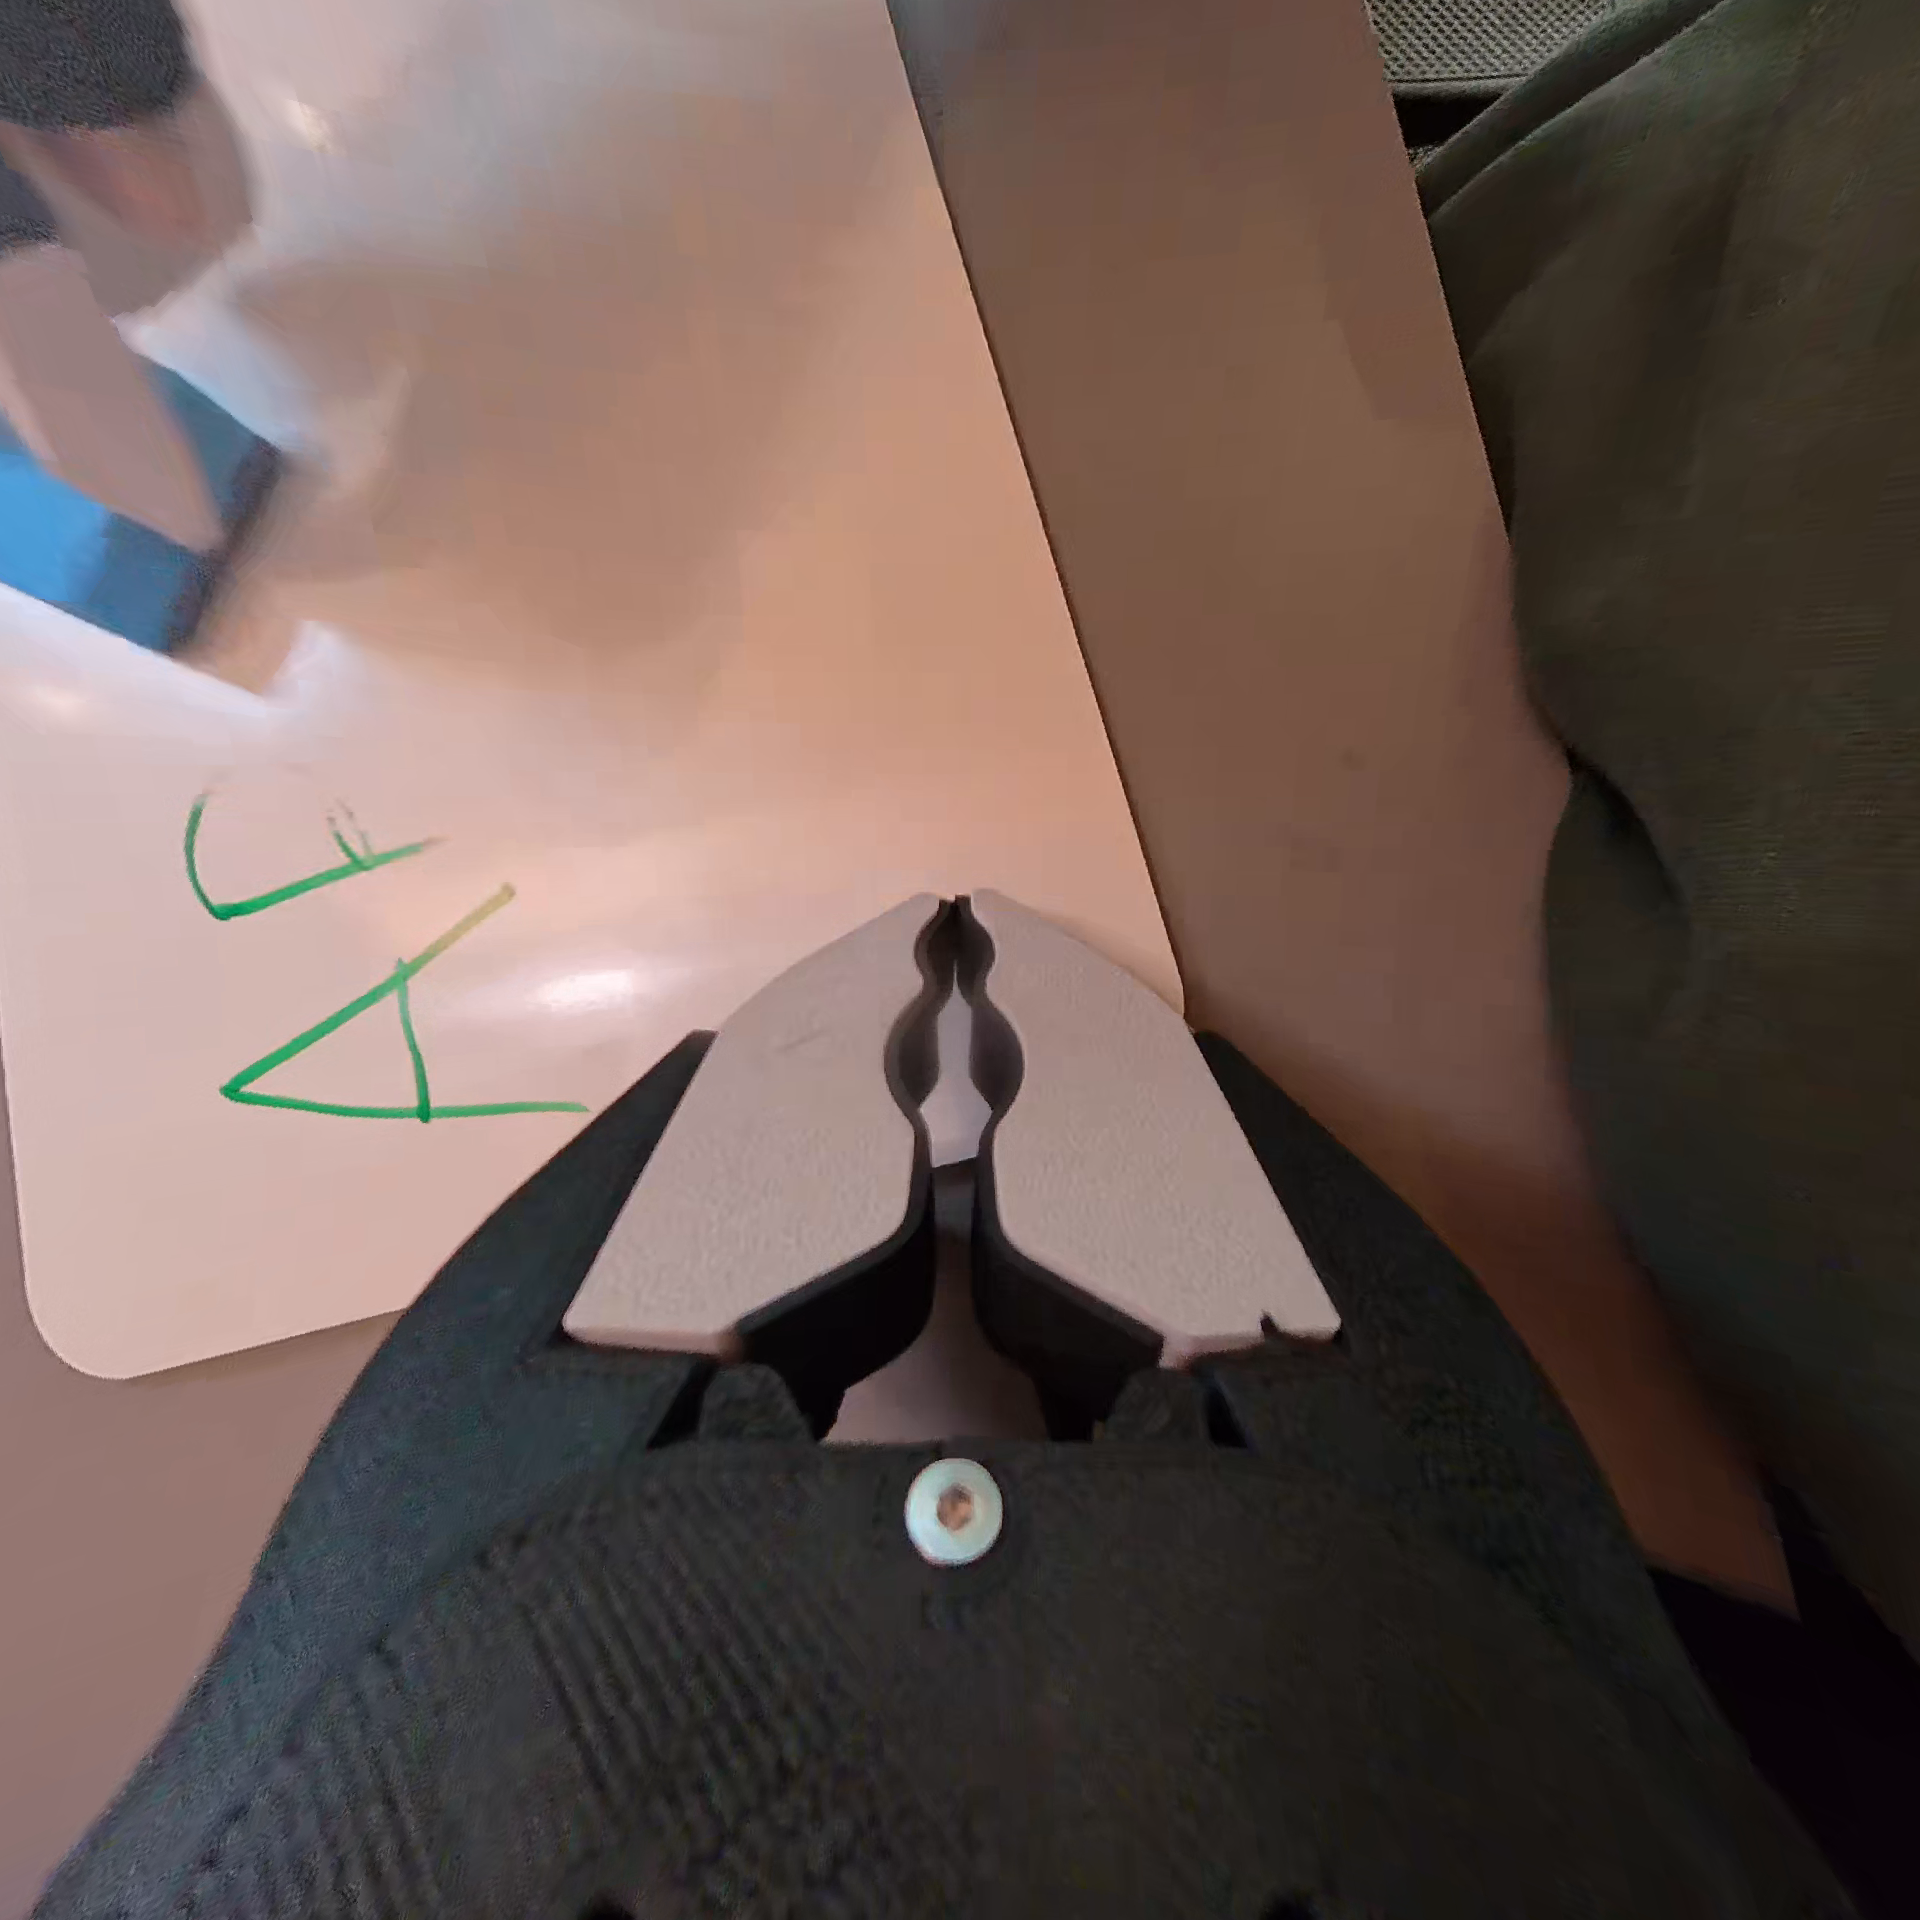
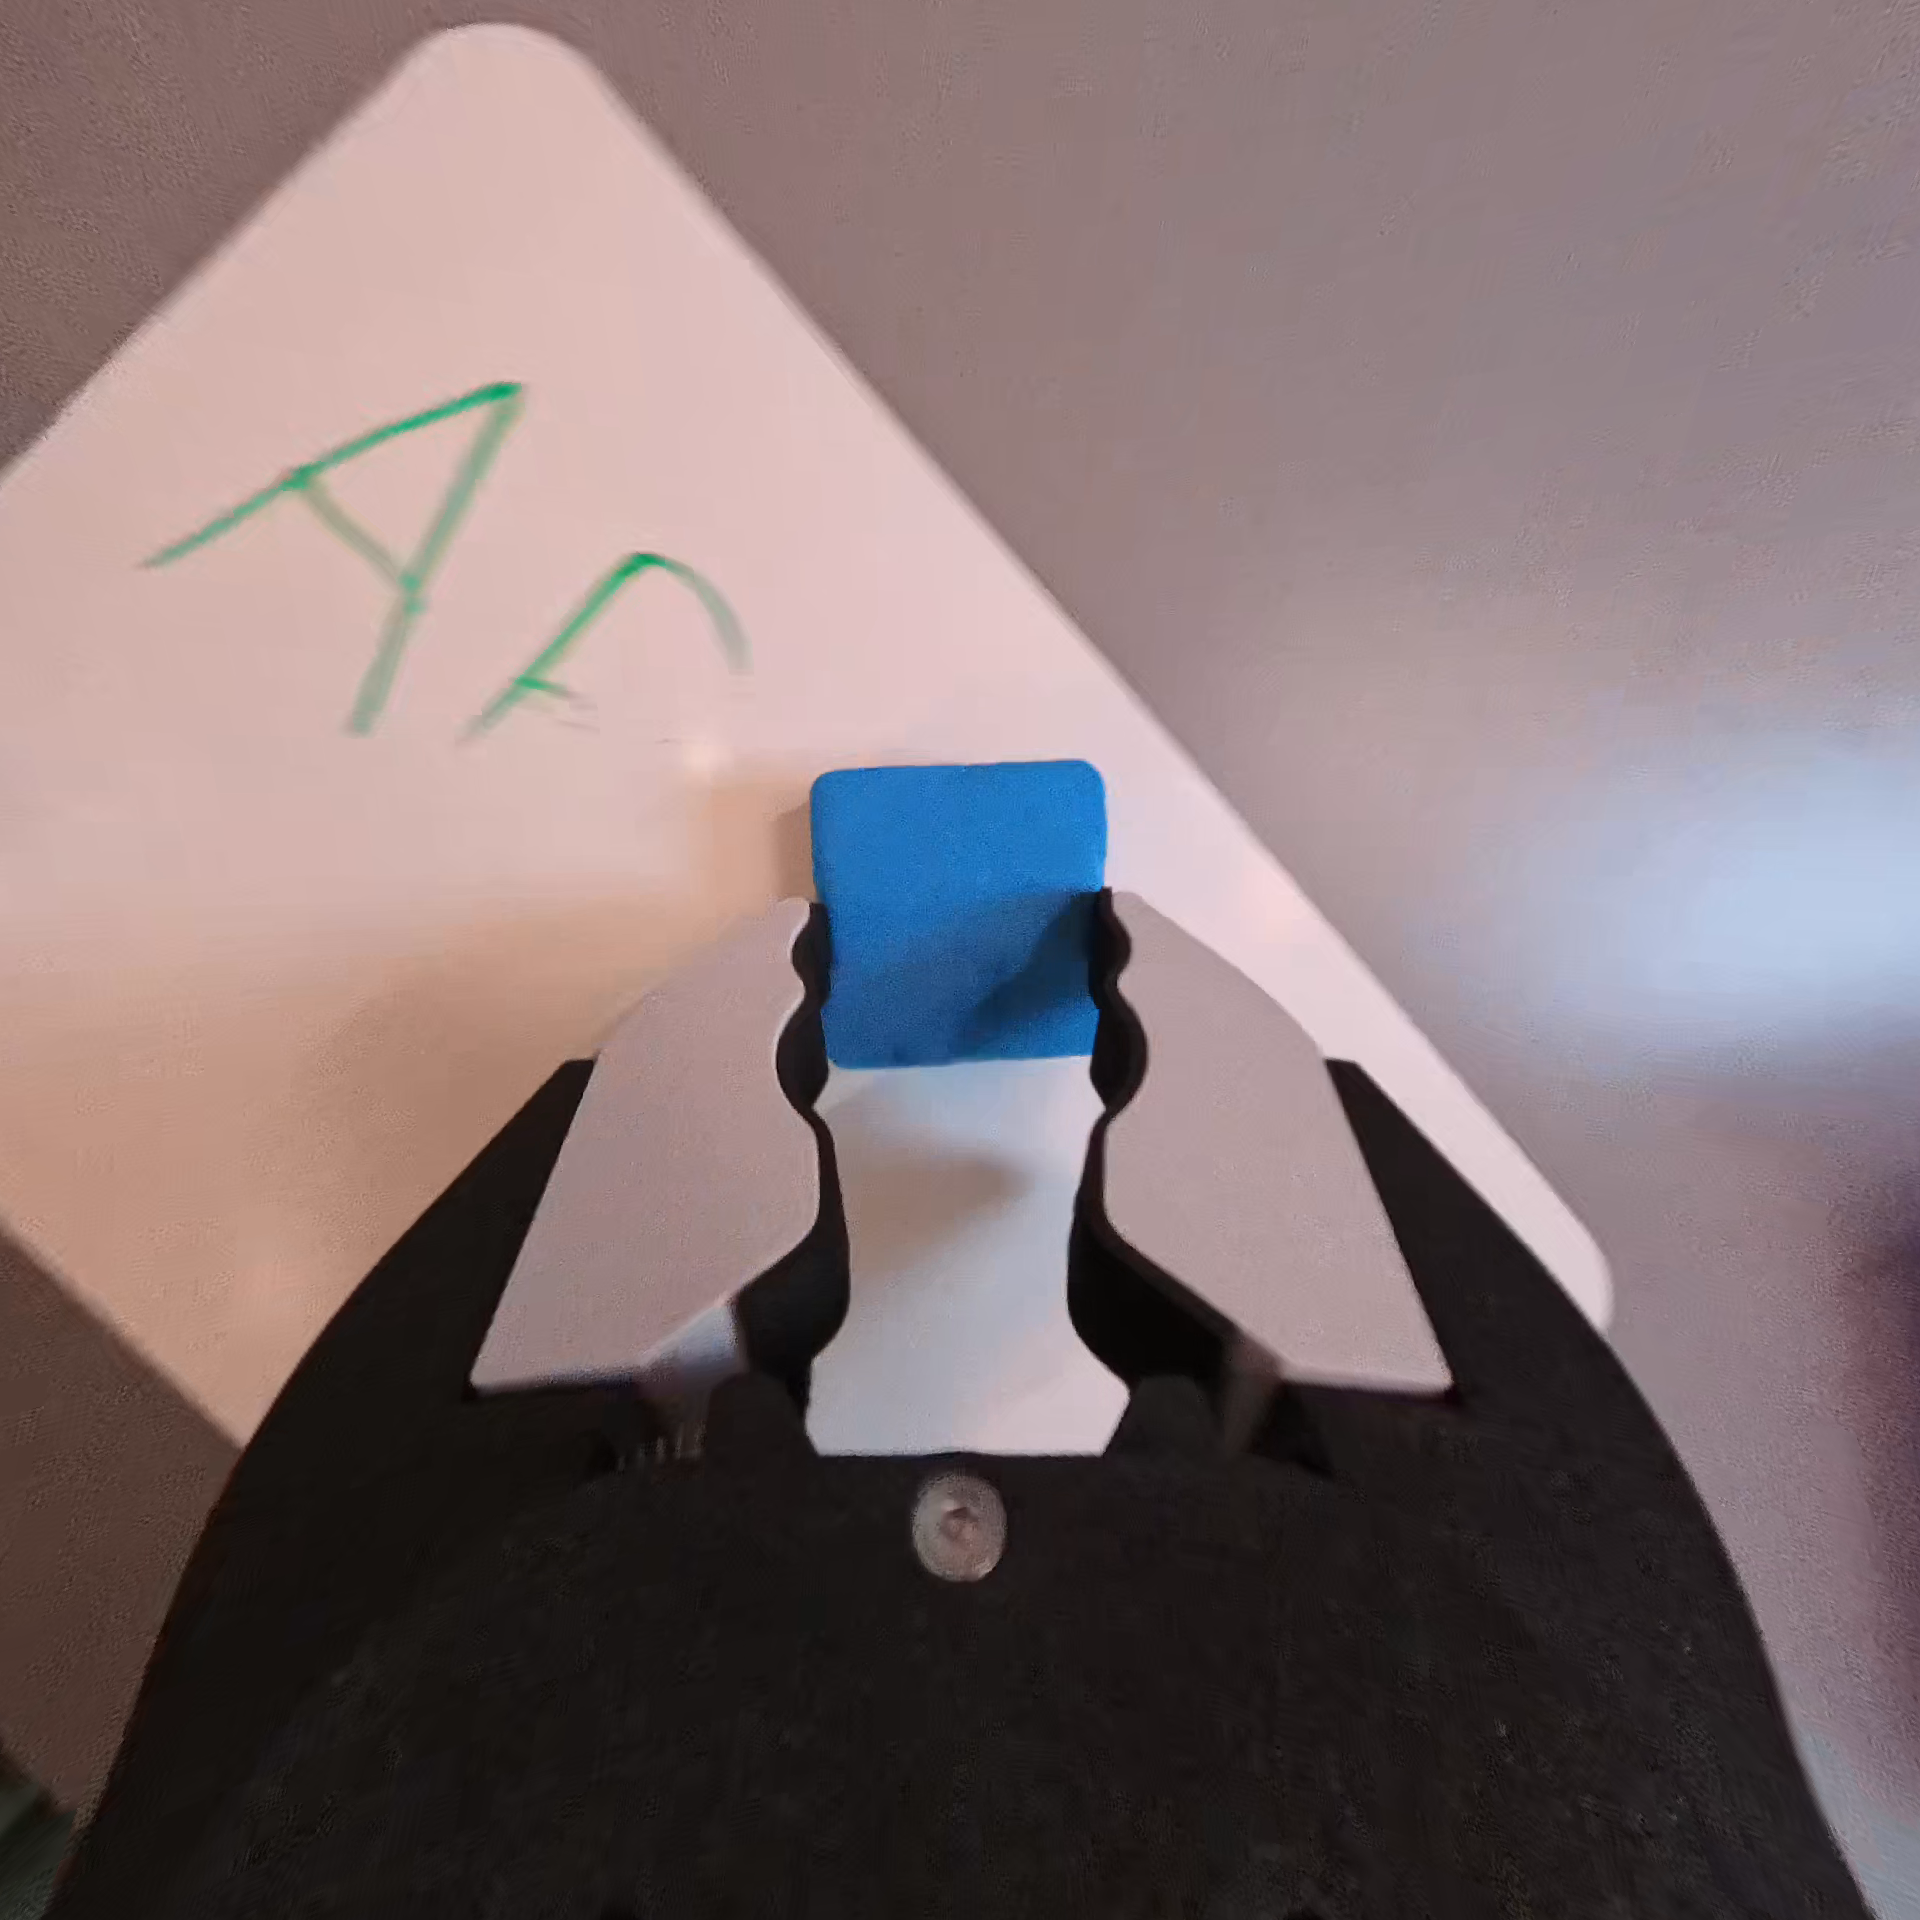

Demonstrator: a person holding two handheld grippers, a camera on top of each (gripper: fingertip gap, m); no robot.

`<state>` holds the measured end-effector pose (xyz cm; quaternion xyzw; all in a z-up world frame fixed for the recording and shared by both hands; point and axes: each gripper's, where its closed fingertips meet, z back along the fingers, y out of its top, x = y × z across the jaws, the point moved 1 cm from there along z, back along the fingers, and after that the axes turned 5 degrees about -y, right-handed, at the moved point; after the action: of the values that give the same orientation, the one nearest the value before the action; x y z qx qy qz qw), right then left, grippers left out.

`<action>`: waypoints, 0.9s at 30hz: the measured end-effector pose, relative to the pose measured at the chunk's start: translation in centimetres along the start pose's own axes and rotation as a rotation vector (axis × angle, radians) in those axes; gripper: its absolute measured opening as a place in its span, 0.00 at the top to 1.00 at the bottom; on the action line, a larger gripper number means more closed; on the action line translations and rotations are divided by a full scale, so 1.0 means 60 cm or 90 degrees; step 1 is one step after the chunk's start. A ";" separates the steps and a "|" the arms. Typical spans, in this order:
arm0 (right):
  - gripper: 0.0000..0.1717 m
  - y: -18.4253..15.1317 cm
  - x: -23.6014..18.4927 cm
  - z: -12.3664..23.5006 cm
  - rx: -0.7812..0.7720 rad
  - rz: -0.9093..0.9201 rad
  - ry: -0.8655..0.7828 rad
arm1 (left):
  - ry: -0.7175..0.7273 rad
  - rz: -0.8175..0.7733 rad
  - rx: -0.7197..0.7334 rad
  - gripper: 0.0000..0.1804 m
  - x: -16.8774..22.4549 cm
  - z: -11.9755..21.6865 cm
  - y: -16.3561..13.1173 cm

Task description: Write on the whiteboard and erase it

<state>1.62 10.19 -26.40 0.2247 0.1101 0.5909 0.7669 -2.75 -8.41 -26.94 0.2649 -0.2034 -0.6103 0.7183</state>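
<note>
The writing part looks finished: green marks (image 2: 416, 561) stand on the whiteboard (image 2: 935, 582), and the one nearest to the eraser is already faint and broken at its lower end. I judge that the erasing has just begun and most of it is left, since the bigger mark is complete.

The right gripper (image 2: 956, 914) has a blue eraser (image 2: 956, 894) between its fingers. Both pads press on its two sides, so it is firmly held. The eraser lies flat on the whiteboard, at about 5 o'clock from the green marks and just beside them. It is almost square, with its slightly longer axis from 6 to 12 o'clock, along the fingers. Its free end points to 12 o'clock, beyond the fingertips.

The left gripper (image 1: 956, 902) is closed with nothing in it; its fingertips meet. It stands over the edge of the whiteboard (image 1: 727, 520) nearest to the person, at 3 o'clock from the green marks (image 1: 343, 997) in the left wrist view. There a blurred blue shape at 10 o'clock is probably the eraser.

The whiteboard lies flat on a brown-grey surface (image 2: 1351, 312), with its long axis from about 10 to 4 o'clock in the right wrist view.
</note>
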 end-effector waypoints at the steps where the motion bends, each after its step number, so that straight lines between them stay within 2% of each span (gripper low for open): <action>1: 0.72 0.008 -0.056 0.002 0.010 0.046 0.033 | -0.002 0.000 0.002 1.00 -0.001 0.000 0.001; 3: 0.71 0.032 -0.163 0.004 0.035 0.139 0.078 | -0.006 0.000 0.001 1.00 0.000 -0.002 0.003; 5: 0.71 0.051 -0.185 -0.003 0.044 0.175 0.091 | -0.009 0.000 0.002 1.00 0.006 -0.005 0.006; 7: 0.71 0.065 -0.099 -0.021 0.052 0.087 0.038 | 0.000 -0.008 -0.002 1.00 0.011 -0.005 0.007; 9: 0.71 0.053 -0.005 -0.027 0.039 -0.001 -0.005 | 0.010 -0.014 -0.003 1.00 0.012 -0.005 0.007; 10: 0.72 0.046 0.005 -0.023 0.031 -0.008 -0.006 | 0.009 -0.013 0.000 1.00 0.012 -0.005 0.007; 11: 0.72 0.043 -0.008 -0.020 0.023 0.015 -0.012 | 0.004 -0.011 0.003 1.00 0.012 -0.005 0.007; 15: 0.71 0.074 -0.191 -0.016 0.047 0.171 0.087 | -0.013 -0.007 0.009 1.00 0.015 -0.005 0.008; 16: 0.71 0.083 -0.202 -0.020 0.045 0.186 0.088 | -0.012 -0.008 0.007 1.00 0.017 -0.005 0.008; 17: 0.71 0.092 -0.188 -0.027 0.045 0.164 0.092 | -0.005 -0.013 0.007 1.00 0.018 -0.005 0.007; 18: 0.71 0.102 -0.143 -0.038 0.046 0.118 0.058 | -0.001 -0.016 0.008 1.00 0.019 -0.005 0.007; 20: 0.71 0.100 -0.056 -0.046 0.036 0.039 0.017 | 0.007 -0.016 0.008 1.00 0.019 -0.004 0.006; 21: 0.72 0.094 -0.041 -0.045 0.033 0.023 0.014 | 0.009 -0.017 0.011 1.00 0.018 -0.003 0.005; 22: 0.72 0.090 -0.051 -0.041 0.031 0.040 0.009 | 0.006 -0.015 0.015 1.00 0.018 -0.003 0.004; 25: 0.71 0.096 -0.185 -0.029 0.042 0.175 0.089 | -0.012 -0.005 0.027 1.00 0.018 -0.004 0.005; 27: 0.71 0.116 -0.213 -0.037 0.055 0.203 0.105 | -0.014 0.000 0.025 1.00 0.019 -0.004 0.005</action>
<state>-8.83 -0.14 -26.28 0.2230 0.1610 0.7161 0.6415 -2.16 -9.47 -26.96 0.2726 -0.2231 -0.6093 0.7104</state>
